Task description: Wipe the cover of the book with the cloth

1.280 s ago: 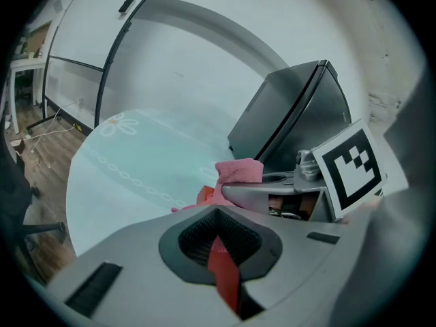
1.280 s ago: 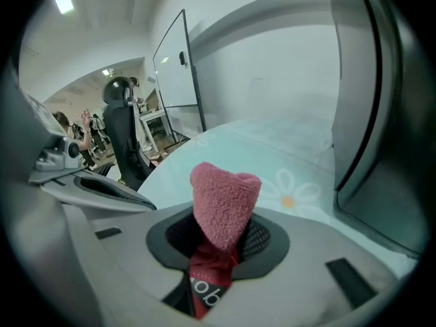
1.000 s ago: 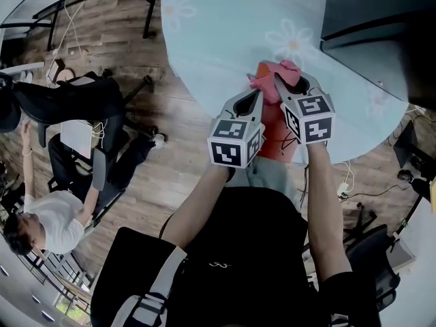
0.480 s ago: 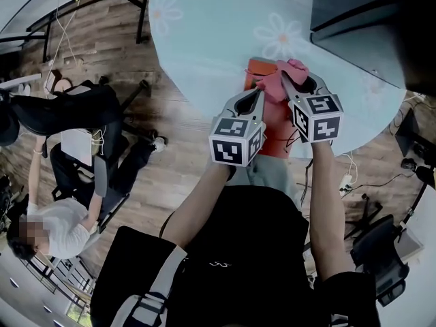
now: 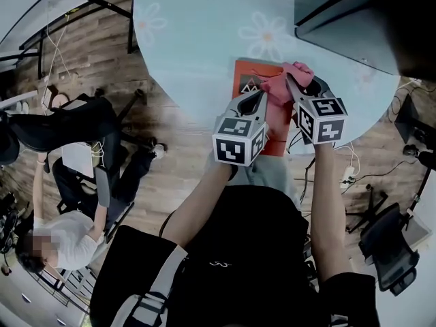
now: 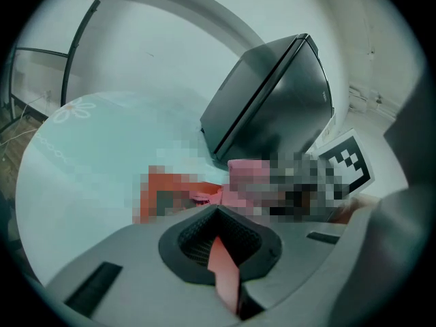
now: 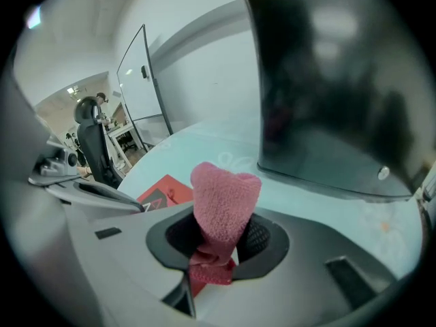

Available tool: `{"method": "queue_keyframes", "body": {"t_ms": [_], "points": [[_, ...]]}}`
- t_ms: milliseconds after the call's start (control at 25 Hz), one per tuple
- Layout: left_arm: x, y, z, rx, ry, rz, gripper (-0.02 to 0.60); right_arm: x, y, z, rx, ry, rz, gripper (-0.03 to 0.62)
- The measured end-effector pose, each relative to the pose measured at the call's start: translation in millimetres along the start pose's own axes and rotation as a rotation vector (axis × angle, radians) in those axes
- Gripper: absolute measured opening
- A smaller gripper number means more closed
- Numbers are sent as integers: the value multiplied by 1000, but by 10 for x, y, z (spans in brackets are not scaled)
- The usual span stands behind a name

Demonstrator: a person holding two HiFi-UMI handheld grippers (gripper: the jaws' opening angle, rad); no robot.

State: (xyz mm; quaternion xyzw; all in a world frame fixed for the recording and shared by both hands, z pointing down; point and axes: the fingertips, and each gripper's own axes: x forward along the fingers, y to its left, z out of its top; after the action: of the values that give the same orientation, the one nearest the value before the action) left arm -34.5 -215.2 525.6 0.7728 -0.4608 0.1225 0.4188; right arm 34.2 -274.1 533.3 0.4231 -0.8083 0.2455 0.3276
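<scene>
**Cloth pinched against the book's far corner**

Holding the cloth [image 7: 225, 196] in the right gripper [image 7: 219, 240], with the jaws closed tight on its lower folds and a rounded pink lobe standing up past the pads. In the head view, set over the book [image 5: 248, 80] at its 1 o'clock corner, covering part of the red cover there.

As for the book: flat on the table [image 5: 204, 39], close to the 6 o'clock edge. Straight ahead of the body at 12 o'clock, long side running away from it. Red-orange cover up, with a dark mark near the far end.

Poised with the left gripper [image 5: 257, 99] over the middle of the book, just at 9 o'clock of the cloth. Jaws parted only to a narrow slit and gripping nothing, with a thin red strip of cover showing through that slit. Touching the cover or just above it: cannot tell. Marker cubes side by side toward 6 o'clock, hiding the near end of the book.

At 1 o'clock on the table, beyond the cloth and apart from the book, a dark box [image 5: 340, 12]. Looming large in both gripper views.

Off the table at 8 o'clock, a seated person [image 5: 61, 240] on the wood floor [image 5: 170, 182].
</scene>
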Motion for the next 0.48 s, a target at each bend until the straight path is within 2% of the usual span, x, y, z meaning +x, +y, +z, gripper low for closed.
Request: {"method": "queue_keyframes", "body": {"t_ms": [160,280,400,480], "points": [[48,-92,-26,9,15,-22,12,-75,-117,-44,24,1,-28,106],[76,-172,-25,19,21,-41,12,-150,-233,-86,52,0,-85,106],[83,-210,-2,25,20,-52,14,-253,-349,-140,116,-8,-146,106],[75,-210,16,27,19,-55,12,-345,-358,-145,162,-32,-149,104]]}}
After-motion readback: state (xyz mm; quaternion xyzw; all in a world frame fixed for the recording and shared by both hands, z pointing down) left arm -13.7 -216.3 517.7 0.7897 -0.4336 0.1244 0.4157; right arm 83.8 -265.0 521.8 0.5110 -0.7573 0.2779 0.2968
